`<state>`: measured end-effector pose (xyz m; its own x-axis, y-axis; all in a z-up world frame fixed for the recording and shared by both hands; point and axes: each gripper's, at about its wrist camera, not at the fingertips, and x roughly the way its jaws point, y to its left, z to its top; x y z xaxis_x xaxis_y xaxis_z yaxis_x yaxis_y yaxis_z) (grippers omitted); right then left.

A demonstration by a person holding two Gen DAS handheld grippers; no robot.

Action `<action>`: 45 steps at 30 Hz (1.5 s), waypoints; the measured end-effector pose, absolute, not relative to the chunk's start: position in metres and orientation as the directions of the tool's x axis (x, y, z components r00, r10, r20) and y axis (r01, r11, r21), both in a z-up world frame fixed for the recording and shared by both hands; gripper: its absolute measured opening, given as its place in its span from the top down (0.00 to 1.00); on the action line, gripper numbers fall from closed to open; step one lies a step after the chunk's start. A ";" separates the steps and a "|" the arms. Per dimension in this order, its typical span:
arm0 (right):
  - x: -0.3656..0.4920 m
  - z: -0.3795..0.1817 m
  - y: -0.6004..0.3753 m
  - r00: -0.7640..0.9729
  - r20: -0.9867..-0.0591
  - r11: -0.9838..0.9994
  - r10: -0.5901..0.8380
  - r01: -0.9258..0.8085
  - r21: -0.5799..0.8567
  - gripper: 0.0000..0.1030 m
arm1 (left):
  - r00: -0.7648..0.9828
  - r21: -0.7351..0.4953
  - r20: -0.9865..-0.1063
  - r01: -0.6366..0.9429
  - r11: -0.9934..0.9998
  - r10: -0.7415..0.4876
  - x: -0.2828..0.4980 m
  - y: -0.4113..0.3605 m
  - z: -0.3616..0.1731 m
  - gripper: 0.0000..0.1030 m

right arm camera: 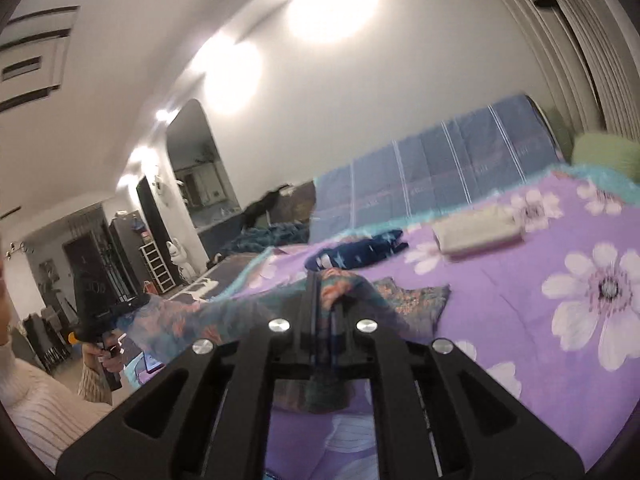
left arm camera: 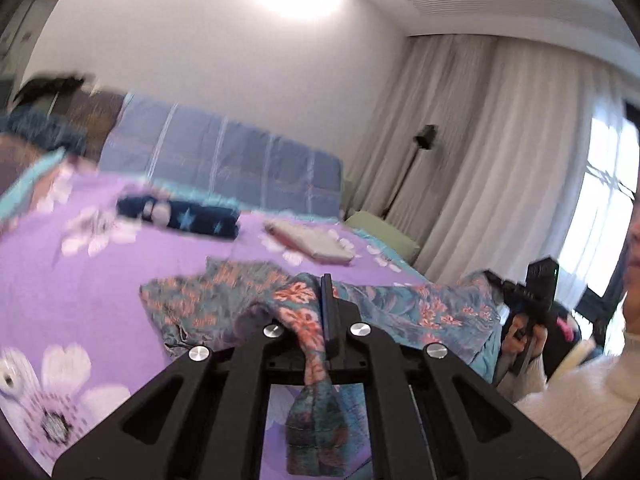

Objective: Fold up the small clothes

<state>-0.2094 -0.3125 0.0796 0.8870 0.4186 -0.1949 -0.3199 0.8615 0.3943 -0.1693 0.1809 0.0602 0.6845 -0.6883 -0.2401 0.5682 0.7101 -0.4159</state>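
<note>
Grippers are both clamped tight on the same thing here. The left gripper (left arm camera: 327, 300), a black two-finger tool, has its jaws pinched together on one edge of the teal floral-print garment with orange-pink flowers (left arm camera: 224, 300), and a bunched bit of that fabric hangs down behind the fingers. The right gripper (right arm camera: 320, 300) is pinched the same way on the opposite edge of that cloth, so it's stretched between the two and lifted, with its far end trailing on the purple bedspread with big white flowers (left arm camera: 80, 280). Further back on the bed sit a folded navy star-print piece (left arm camera: 180, 218) and a folded pale pinkish-white piece (left arm camera: 310, 242), a bit apart from each other. The person's cream ribbed-knit sleeve (left arm camera: 576, 392) shows at the edge.
</note>
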 end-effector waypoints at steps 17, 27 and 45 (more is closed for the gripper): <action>0.103 -0.026 -0.317 0.742 -0.579 0.868 0.338 -0.007 0.497 0.96 | 0.581 -0.534 -0.558 0.295 0.792 -0.593 0.097 0.157 -0.033 0.96; 0.153 -0.102 -0.321 0.626 -0.707 0.862 0.329 0.106 0.495 0.96 | 0.481 -0.589 -0.645 0.180 0.788 -0.593 0.143 0.158 -0.111 0.96; 0.130 -0.057 -0.311 0.612 -0.692 0.883 0.384 -0.024 0.469 0.95 | 0.527 -0.567 -0.601 0.248 0.785 -0.601 0.116 0.153 -0.075 0.98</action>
